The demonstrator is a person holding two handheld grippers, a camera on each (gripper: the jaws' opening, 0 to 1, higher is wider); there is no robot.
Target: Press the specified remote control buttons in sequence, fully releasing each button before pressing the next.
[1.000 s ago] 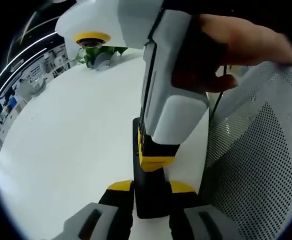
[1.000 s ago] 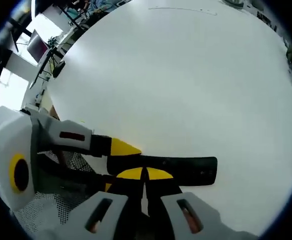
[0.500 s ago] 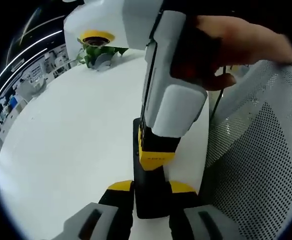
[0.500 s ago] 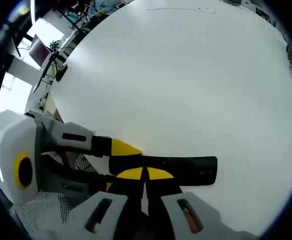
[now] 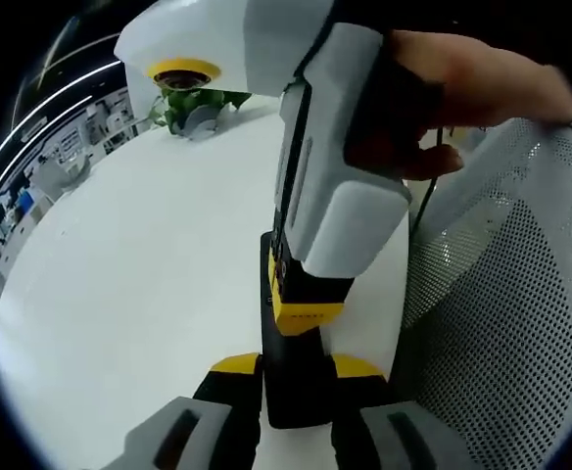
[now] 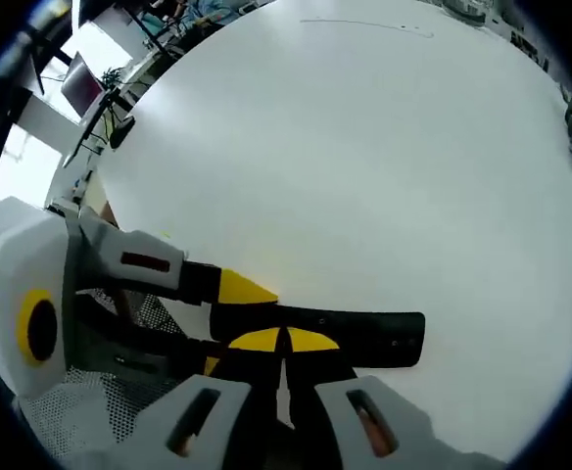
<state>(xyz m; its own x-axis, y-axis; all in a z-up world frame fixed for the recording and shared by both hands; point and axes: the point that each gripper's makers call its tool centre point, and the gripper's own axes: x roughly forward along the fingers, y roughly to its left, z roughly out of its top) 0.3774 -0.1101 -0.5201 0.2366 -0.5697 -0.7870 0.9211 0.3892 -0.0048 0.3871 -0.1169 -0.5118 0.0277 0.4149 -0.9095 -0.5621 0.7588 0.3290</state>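
With the left tongs [image 5: 296, 370] clamped on the near end of the black remote control [image 5: 284, 377] lying on the white desk [image 5: 139, 284], and the right tongs [image 6: 285, 340] closed tip-down upon its face, off-centre pressure could likely tip or skew the remote.
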